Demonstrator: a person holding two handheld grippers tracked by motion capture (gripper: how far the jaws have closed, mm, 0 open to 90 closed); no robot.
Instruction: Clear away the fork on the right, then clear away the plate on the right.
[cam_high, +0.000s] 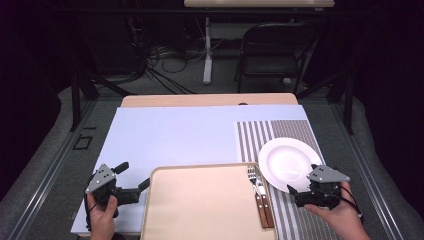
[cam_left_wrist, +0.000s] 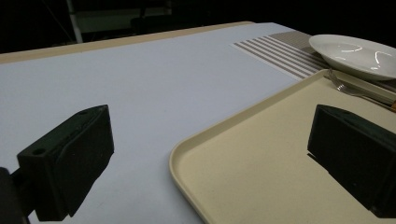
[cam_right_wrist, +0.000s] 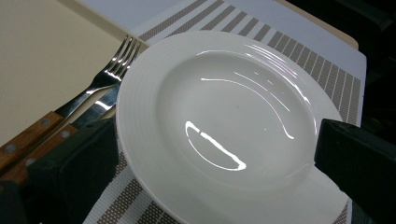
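The right hand-held gripper (cam_high: 304, 186) hovers at the 5 o'clock rim of a white plate (cam_high: 289, 161), its jaws spread wide to either side of that near rim and gripping nothing; in the right gripper view the pads stand clear of the plate's edge. The plate lies on a striped placemat (cam_high: 272, 131) at the right of the worktop (cam_high: 175, 135), touching nothing else that can be told. Just to the plate's 9 o'clock a fork (cam_high: 254, 176) and a wooden-handled knife (cam_high: 265, 205) lie side by side along the right edge of a beige tray (cam_high: 200, 205), handles toward the person. The left hand-held gripper (cam_high: 132, 176) sits at the tray's 9 o'clock, jaws wide apart and empty, one jaw over the tray's near left corner and the other over the bare pale-blue worktop. A folding chair (cam_high: 275, 50) stands on the floor beyond, at 12 o'clock.
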